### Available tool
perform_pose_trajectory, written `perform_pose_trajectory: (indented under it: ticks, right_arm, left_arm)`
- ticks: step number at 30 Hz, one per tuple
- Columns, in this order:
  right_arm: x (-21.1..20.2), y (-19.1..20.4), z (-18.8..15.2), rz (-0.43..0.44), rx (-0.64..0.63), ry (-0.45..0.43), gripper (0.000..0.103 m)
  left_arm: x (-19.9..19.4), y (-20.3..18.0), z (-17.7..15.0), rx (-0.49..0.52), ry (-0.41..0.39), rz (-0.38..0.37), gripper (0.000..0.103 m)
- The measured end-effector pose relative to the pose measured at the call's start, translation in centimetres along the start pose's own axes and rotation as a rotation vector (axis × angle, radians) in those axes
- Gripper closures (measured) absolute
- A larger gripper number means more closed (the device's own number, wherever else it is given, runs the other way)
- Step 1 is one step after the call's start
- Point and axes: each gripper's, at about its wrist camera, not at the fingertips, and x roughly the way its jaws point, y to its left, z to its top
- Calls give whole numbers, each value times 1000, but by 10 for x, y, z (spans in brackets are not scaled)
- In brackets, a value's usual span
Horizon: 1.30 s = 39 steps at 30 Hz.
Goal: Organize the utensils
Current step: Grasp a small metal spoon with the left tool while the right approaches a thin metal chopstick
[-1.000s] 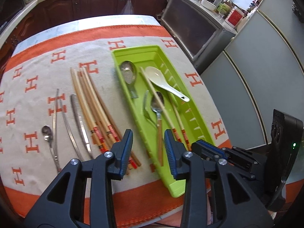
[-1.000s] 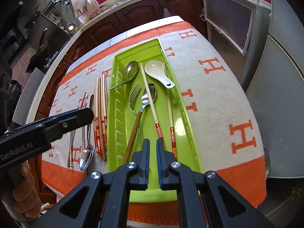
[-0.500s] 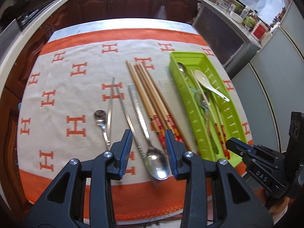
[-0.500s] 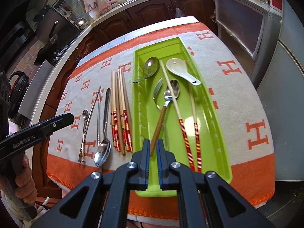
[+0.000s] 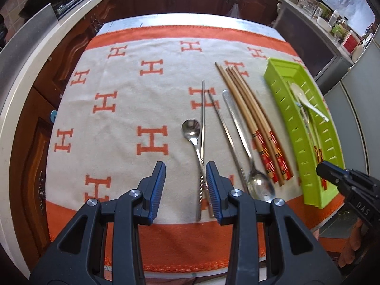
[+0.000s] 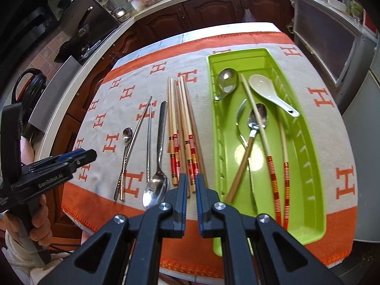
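The small spoon is laid on the cloth over the bench, left of the green tray. The left gripper is held wide open and empty over its handle, likely to pick it up. The right gripper is nearly closed, holding nothing.

left gripper jaws apart, right gripper nearly closed

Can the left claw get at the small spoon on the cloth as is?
Probably yes. The left claw is open, with the small spoon handle lying between its fingers and nothing on top. One catch: a metal chopstick lies right against the handle, so the claw may pinch both.
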Motion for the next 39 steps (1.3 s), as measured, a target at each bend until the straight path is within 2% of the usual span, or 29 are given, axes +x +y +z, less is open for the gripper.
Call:
perform_pose_trajectory:
  ticks: [5, 12, 16, 22, 31, 39]
  right_arm:
    - [11, 18, 4, 4, -43, 20, 96]
    - [30, 31, 2, 5, -72, 69, 96]
    - [38, 35, 1, 6, -82, 87, 96]
    - [46, 41, 1, 10, -101, 105, 96]
    - [53, 43, 2, 13, -108, 118, 96]
    - [56, 50, 6, 10, -130, 114, 96]
  left_arm:
    - [24, 0, -4, -3, 62, -29, 71]
    - [54, 6, -2, -60, 131, -94, 71]
    - [64, 2, -2, -55, 152, -127, 71]
    - [75, 0, -1, -56, 164, -126, 71]
    - [78, 13, 5, -123, 161, -160, 96]
    - [78, 23, 5, -152, 172, -201, 100]
